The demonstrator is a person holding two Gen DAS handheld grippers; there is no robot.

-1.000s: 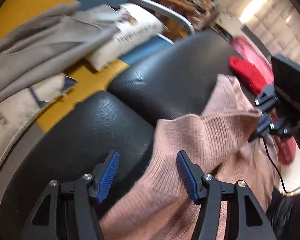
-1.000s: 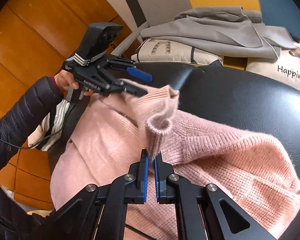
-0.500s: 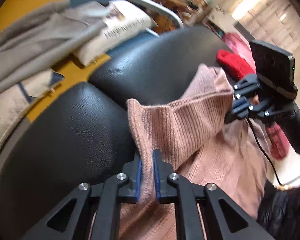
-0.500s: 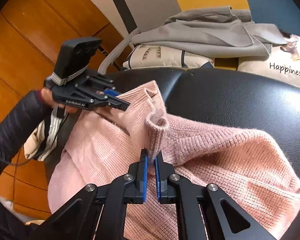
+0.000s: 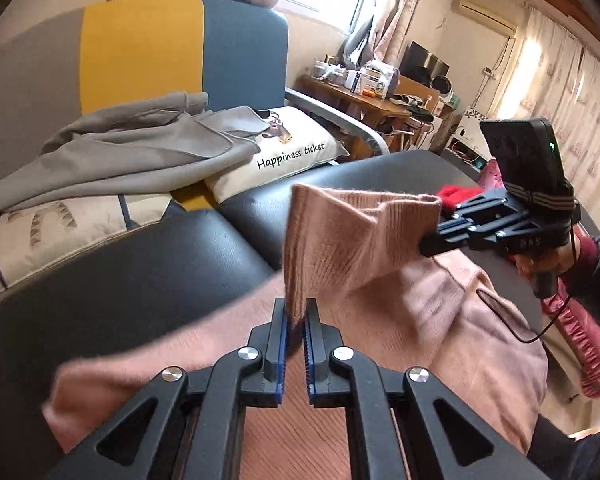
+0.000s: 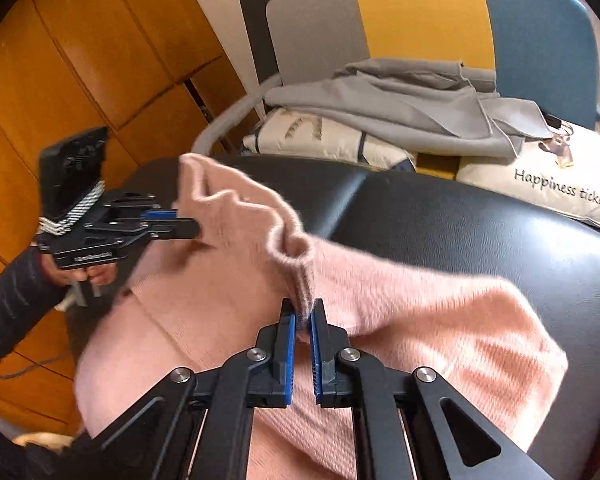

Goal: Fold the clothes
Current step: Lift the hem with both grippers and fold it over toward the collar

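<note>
A pink knit sweater (image 5: 340,240) lies spread over a black leather cushion (image 5: 140,280). My left gripper (image 5: 296,314) is shut on its ribbed edge, which rises from the pads in a raised fold. Across that fold, my right gripper (image 5: 426,246) pinches the other end, held in a person's hand. In the right wrist view my right gripper (image 6: 304,314) is shut on a rolled ribbed edge of the sweater (image 6: 400,312). The left gripper (image 6: 194,229) grips the same edge to the upper left. The stretch between them hangs above the cushion (image 6: 480,232).
A grey garment (image 5: 120,152) and a "Happiness ticket" pillow (image 5: 292,152) sit on the chair behind the cushion. A red cloth (image 5: 458,192) lies beyond the right gripper, and a cluttered desk (image 5: 372,96) stands farther back. Orange wooden panels (image 6: 80,60) fill the left.
My left gripper has shut on the sweater's edge. Both grippers have lifted that edge higher off the cushion and drawn it out between them.
</note>
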